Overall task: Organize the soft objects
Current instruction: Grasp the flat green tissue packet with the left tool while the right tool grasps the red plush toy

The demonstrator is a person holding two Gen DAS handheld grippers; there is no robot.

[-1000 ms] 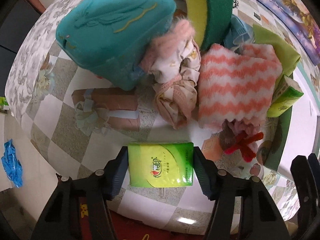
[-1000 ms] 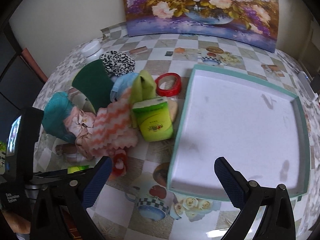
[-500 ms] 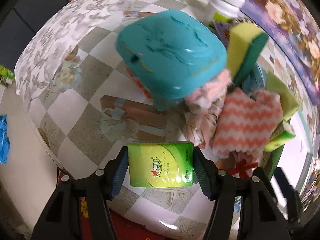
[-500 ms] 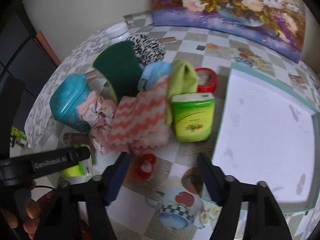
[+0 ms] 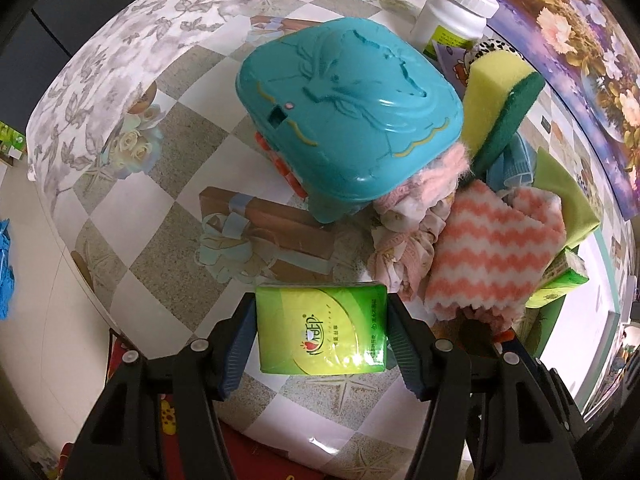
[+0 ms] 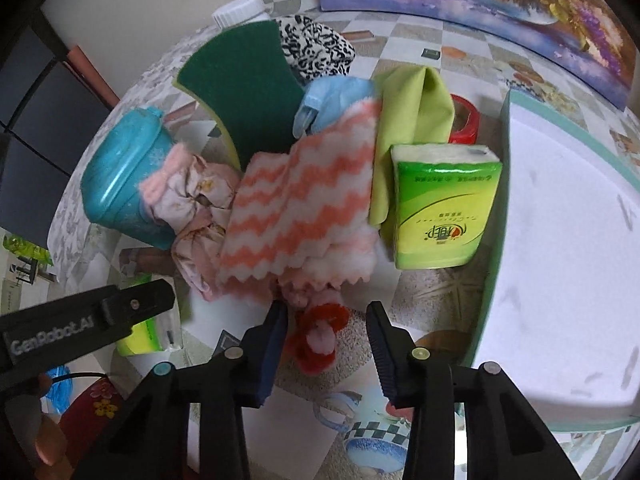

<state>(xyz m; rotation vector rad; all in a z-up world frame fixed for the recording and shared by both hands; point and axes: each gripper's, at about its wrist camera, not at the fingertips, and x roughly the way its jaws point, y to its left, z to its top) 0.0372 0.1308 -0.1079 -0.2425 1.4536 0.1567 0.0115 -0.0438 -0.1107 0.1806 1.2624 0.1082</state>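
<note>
Left claw (image 5: 321,330) grips tissue pack (image 5: 322,330); lifted, seemingly.

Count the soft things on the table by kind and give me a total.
Tissue packs: 2, one in the left claw, one standing by the tray
Cloths: 5, zigzag, green, blue, floral, leopard-print
Sponges: 1
Red and pink fuzzy items: 1, between the right claw's open fingers
Total: 9

Both grippers are black plastic frames with silver screw heads; their fingers (image 5: 236,344) carry ribbed dark-blue pads. White "GenRobot.AI" lettering (image 6: 52,338) marks one frame at 9 o'clock.
</note>
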